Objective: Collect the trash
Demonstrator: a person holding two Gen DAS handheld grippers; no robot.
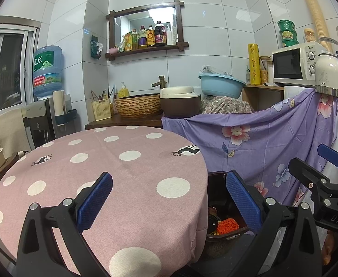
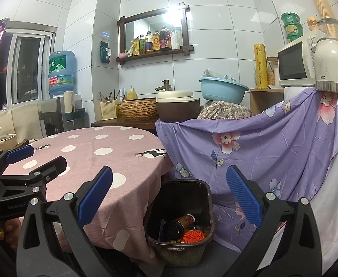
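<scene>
A dark brown trash bin (image 2: 205,207) stands on the floor between the round table and the purple draped cloth. It holds a dark can (image 2: 179,225) and an orange mesh piece (image 2: 193,236). The bin also shows in the left wrist view (image 1: 217,235), partly hidden by the tablecloth. My left gripper (image 1: 169,198) is open and empty above the table's near right edge. My right gripper (image 2: 169,196) is open and empty above the bin. Each gripper shows at the side of the other's view.
The round table has a pink polka-dot cloth (image 1: 127,161). A purple floral sheet (image 2: 272,143) drapes furniture on the right. Behind are a counter with a basket basin (image 1: 137,105), a rice cooker (image 1: 180,101), a blue bowl (image 1: 220,85), a microwave (image 1: 293,64) and a kettle (image 1: 329,73). A water dispenser (image 1: 47,73) stands at the left.
</scene>
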